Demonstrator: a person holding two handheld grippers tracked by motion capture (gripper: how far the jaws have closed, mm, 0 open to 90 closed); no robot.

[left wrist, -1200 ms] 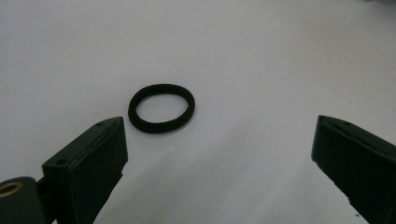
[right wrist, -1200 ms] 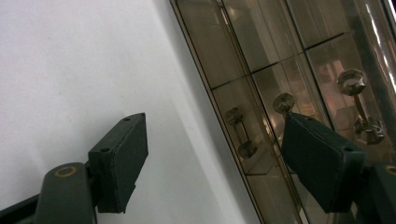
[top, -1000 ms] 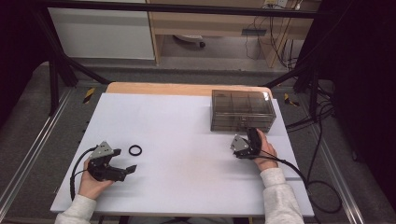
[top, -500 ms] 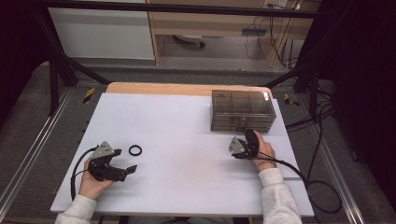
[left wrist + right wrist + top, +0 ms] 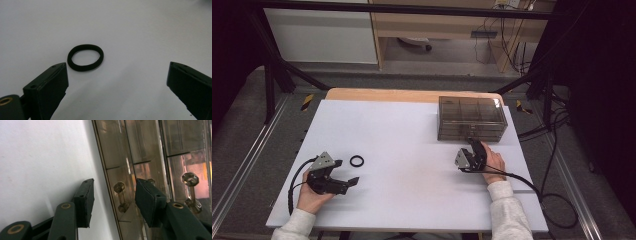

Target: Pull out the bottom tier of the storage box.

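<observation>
**Op:** My right gripper (image 5: 113,200) sits low centre in its own view, jaws about half open and just been closing, with the small drawer knob (image 5: 119,187) between them. The pads don't press on it yet, so nothing is held. In the high view the same gripper (image 5: 472,150) is right of centre, nosed up against the front of the clear drawer box (image 5: 471,119).

**Obs:** What worries you?

**Op:** The knob is small and shiny. If I close off-centre, one pad catches it first and it slips out, or I shove the whole box back across the white table (image 5: 412,150) instead of gripping. Pulling at an angle could skew the drawer in its slot. The reflections in the plastic make depth hard to judge, so I may be less lined up than it looks.

**Obs:** And the left?

**Op:** Left gripper (image 5: 117,82) has its jaws wide apart and empty. The black hair tie (image 5: 85,57) lies flat just ahead of the left jaw tip, untouched, lower left in the high view (image 5: 356,161). A careless nudge would skid it away.
</observation>
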